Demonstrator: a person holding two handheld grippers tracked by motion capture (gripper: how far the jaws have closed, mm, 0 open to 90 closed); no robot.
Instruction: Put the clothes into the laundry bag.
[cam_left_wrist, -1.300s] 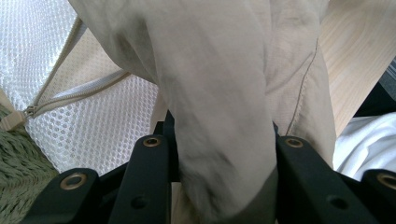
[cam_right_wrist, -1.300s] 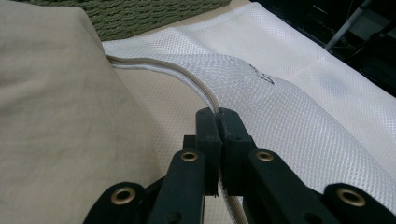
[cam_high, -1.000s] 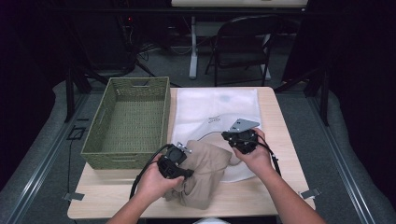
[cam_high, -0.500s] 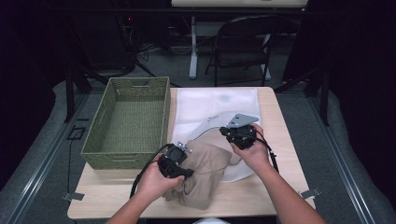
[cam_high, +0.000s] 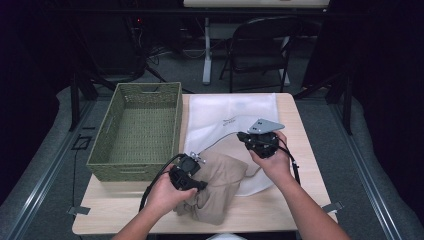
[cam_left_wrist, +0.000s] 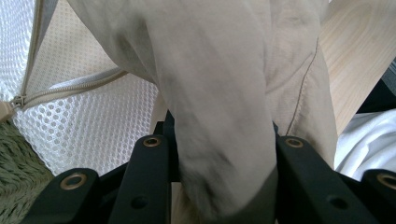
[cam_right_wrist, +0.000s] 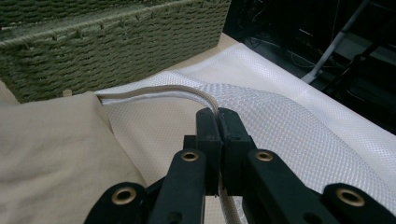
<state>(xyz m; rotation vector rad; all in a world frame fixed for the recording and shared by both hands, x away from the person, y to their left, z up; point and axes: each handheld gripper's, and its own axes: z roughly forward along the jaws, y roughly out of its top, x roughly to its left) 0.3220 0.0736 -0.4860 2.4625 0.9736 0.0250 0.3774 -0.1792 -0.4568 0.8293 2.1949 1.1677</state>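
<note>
Right gripper pinches the beige zippered rim of the white mesh laundry bag, lifting the mouth open beside the green woven basket. Left gripper is clamped on the crumpled tan cotton garment at the table's near edge. Better to hold that rim high and taut while feeding the cloth in.

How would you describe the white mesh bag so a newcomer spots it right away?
On the wooden table, right of the green woven basket, lies the white mesh bag. The beige garment overlaps its near corner. Unlike both, it is netted white fabric with a beige zipper edge, pinched by the right tool.
</note>
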